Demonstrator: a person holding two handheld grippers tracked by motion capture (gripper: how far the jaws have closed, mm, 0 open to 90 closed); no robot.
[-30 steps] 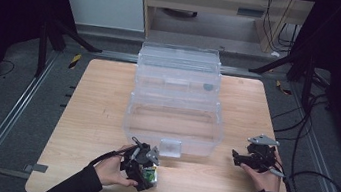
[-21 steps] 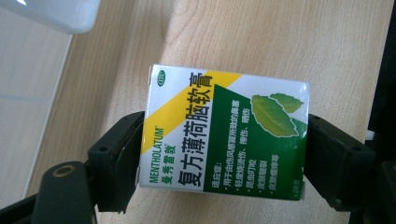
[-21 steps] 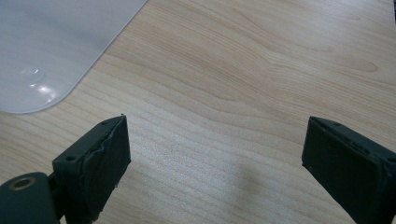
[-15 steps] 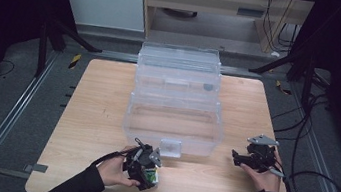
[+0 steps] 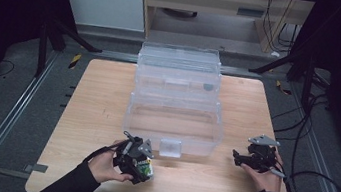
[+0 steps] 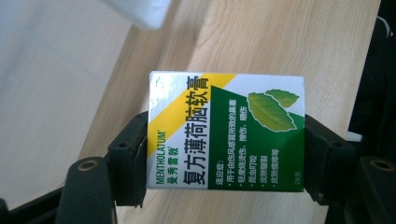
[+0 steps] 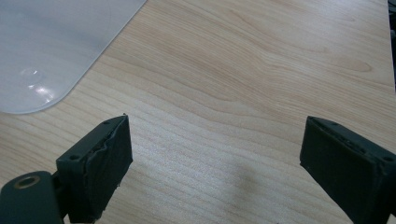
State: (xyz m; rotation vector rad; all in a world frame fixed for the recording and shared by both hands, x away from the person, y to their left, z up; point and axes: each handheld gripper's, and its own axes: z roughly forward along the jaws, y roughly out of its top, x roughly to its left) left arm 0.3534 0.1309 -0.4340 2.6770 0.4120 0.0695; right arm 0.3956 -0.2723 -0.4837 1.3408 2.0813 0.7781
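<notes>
In the high view, the left gripper [image 5: 141, 165] is sitting near the front edge of the wooden table [image 5: 97, 101], clamping a small green and white ointment box [image 5: 146, 169] just in front of the clear plastic organiser [image 5: 174, 119]. The organiser is standing open in the middle of the table, its upper tray stepped back and a white latch [image 5: 170, 147] jutting from its front wall, near the left gripper. The right gripper [image 5: 243, 157] is resting at the right of the table, close to the organiser's front right corner, pointing toward it with nothing between its jaws.

In the left gripper view, the two black jaws are pressing on the left and right sides of the ointment box [image 6: 226, 133], which is facing the camera squarely (green leaves and a yellow stripe on its printed face). The table is running beneath it, and a pale corner of the organiser [image 6: 140, 11] is showing at the top.

In the right gripper view, the jaws are standing wide apart over bare wood, with a rounded frosted corner of the organiser [image 7: 51, 51] lying to the upper left.

Judging from this, the pick-up is done and the box is looking ready to go into the organiser, so the carry and placing are remaining. The front wall and latch are standing in the path, so the box would need to clear them.
</notes>
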